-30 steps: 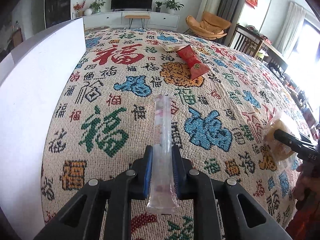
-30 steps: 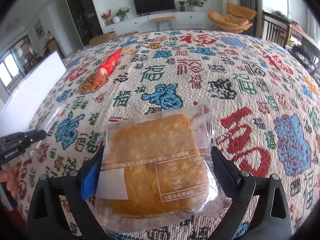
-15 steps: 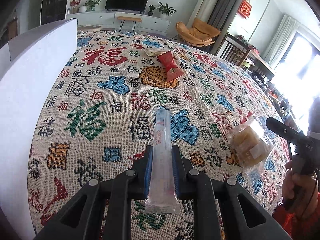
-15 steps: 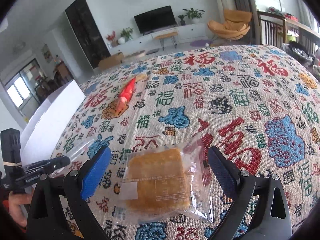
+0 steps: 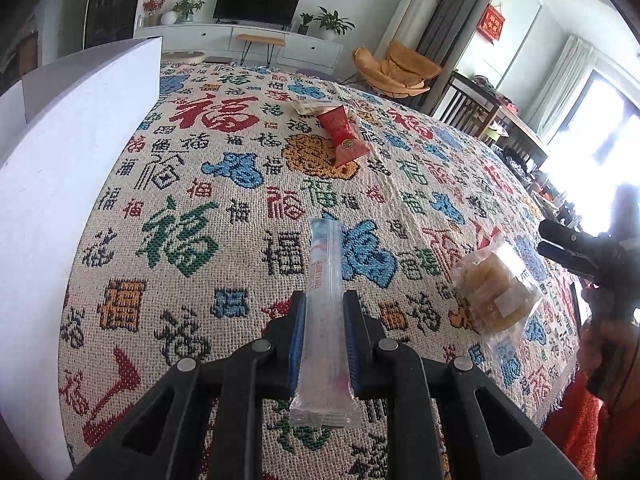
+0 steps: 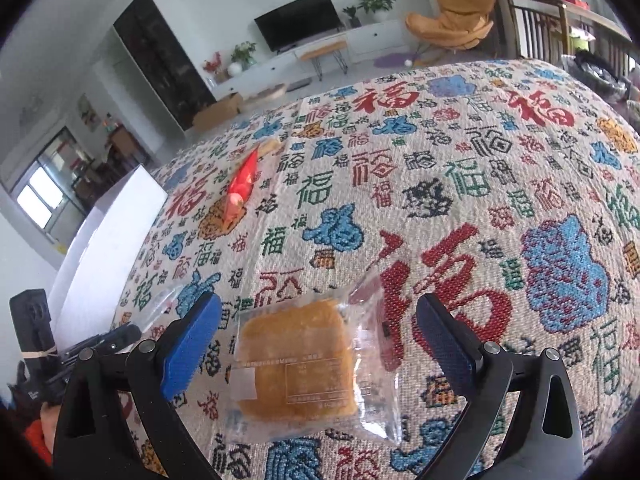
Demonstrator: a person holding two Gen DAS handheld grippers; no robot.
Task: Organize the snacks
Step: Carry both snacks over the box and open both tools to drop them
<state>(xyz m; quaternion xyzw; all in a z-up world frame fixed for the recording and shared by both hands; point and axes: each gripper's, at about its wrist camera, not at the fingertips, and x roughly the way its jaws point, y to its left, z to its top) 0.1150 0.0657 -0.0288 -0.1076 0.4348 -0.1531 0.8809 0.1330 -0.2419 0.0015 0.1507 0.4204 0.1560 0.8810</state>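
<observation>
My left gripper (image 5: 323, 320) is shut on a long clear stick packet (image 5: 325, 280), which points away over the patterned tablecloth (image 5: 192, 240). A cake in a clear wrapper (image 6: 296, 360) lies flat on the cloth. My right gripper (image 6: 318, 312) hovers above it, open wide, with its blue pads (image 6: 192, 344) well clear of the wrapper. In the left wrist view the cake packet (image 5: 498, 292) lies at the right, beside the right gripper (image 5: 560, 240). The right wrist view shows the left gripper (image 6: 120, 334) at the lower left, holding the stick packet (image 6: 160, 304).
A red snack packet (image 5: 342, 136) and a beige packet (image 5: 310, 106) lie further back on the cloth. A tall white box (image 5: 60, 160) stands along the left side of the table. The red packet (image 6: 240, 188) and the box (image 6: 108, 236) also appear in the right wrist view.
My right gripper has opened, let go of the cake packet and risen; the packet now lies on the cloth. My left gripper keeps its hold on the stick packet.
</observation>
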